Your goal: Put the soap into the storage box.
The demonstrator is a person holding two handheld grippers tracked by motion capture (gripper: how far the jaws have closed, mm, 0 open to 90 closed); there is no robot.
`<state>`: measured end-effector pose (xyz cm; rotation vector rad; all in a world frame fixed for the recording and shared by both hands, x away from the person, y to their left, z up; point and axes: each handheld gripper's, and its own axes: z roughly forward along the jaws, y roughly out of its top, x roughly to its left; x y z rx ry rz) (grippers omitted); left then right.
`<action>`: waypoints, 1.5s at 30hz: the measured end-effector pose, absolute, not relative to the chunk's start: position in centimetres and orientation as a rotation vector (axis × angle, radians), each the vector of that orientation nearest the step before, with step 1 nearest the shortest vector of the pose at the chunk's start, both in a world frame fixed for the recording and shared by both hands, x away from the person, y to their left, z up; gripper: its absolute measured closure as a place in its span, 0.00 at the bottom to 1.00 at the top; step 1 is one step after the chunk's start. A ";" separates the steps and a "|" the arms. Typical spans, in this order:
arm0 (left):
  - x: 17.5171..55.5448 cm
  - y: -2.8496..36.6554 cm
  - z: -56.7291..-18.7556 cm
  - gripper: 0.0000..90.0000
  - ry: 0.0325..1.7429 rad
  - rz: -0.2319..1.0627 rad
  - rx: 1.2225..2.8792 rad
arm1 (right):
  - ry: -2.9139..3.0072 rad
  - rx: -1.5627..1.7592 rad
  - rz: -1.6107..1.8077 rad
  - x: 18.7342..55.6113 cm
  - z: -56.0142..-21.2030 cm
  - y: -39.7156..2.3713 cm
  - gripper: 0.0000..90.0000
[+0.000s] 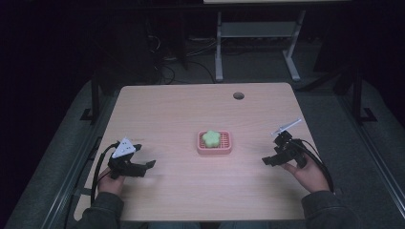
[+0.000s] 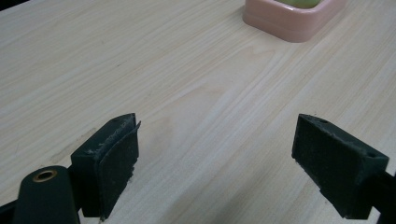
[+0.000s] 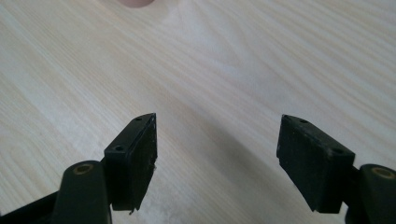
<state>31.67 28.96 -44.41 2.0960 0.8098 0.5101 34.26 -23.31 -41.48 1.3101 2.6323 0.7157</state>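
Note:
A pink soap dish [image 1: 227,148] sits at the middle of the wooden table, and a green flower-shaped soap [image 1: 210,138] lies in it. The left gripper view catches the dish's corner [image 2: 299,23] at the top edge, with a sliver of the soap [image 2: 299,3]. My left gripper [image 1: 149,167] rests low at the table's front left, jaws wide apart over bare wood [image 2: 215,158]. At the front right my right gripper [image 1: 267,161] points toward the dish, open [image 3: 217,158] with nothing between its jaws. A pink edge of the dish [image 3: 136,3] shows at the top of the right gripper view.
A round cable hole [image 1: 238,95] lies near the table's far edge. Bare wood [image 1: 191,114] surrounds the dish. Beyond the table stand the grey legs of another desk [image 1: 218,47] and floor cables. Dark rails run along both sides of the table.

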 end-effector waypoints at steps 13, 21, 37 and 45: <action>31.6 28.9 -44.4 0.16 0.815 0.505 2.106 | 2.601 1.349 0.748 32.2 -42.5 -24.9 0.32; 31.6 28.9 -44.4 0.16 0.803 0.512 2.121 | 2.588 1.350 0.770 31.2 -42.9 -25.3 0.32; 31.6 28.8 -44.4 0.16 0.801 0.519 2.118 | 2.541 1.351 0.808 28.6 -43.5 -25.6 0.30; 31.8 28.8 -44.6 0.16 0.796 0.526 2.140 | 2.508 1.344 0.841 27.3 -44.0 -25.6 0.29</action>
